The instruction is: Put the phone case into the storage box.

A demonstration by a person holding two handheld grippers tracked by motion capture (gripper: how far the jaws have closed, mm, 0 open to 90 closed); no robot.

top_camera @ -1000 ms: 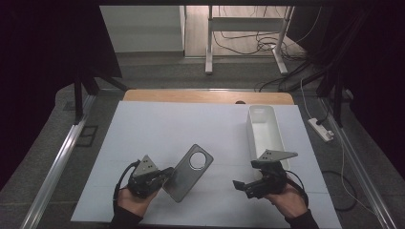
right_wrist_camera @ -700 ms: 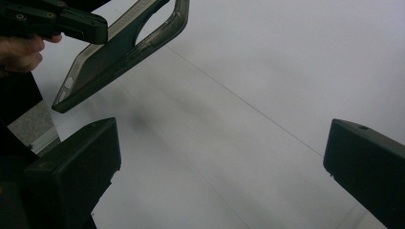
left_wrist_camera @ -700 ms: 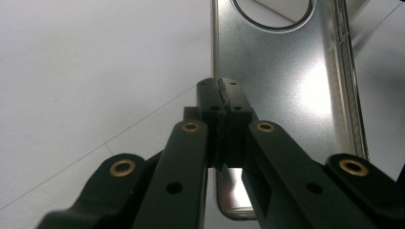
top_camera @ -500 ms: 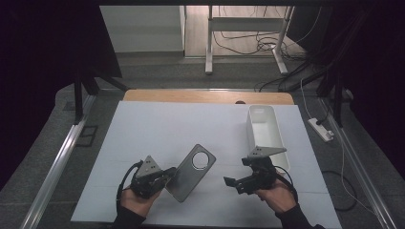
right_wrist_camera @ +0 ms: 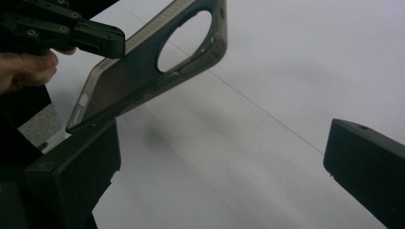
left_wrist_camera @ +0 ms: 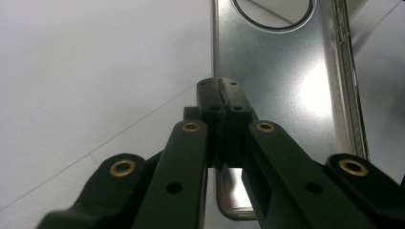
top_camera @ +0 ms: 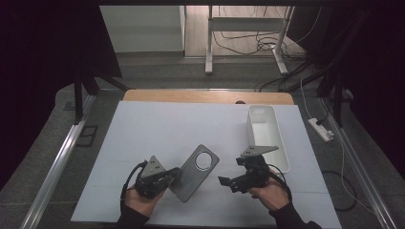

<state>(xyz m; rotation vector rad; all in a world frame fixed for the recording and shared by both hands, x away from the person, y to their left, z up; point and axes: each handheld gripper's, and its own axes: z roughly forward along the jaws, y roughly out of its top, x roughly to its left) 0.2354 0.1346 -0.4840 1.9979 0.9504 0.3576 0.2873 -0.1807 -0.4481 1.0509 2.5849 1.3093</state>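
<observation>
The left gripper (top_camera: 168, 177) is clamped tight on one long edge of the grey translucent phone case with the round camera cut-out (top_camera: 196, 171), holding it tilted up off the white table sheet (top_camera: 157, 129), near the front edge. The right gripper (top_camera: 228, 182) comes in from the side, jaws spread wide with nothing between them, pointed at the case's free edge. From its own camera, the case (right_wrist_camera: 143, 76) hangs just beyond its left jaw. A good handover, I'd judge, means squaring the open jaws to the thin rim, sliding on past the cut-out, and closing before the left lets go. The white rectangular plastic bin (top_camera: 267, 136) waits behind.
</observation>
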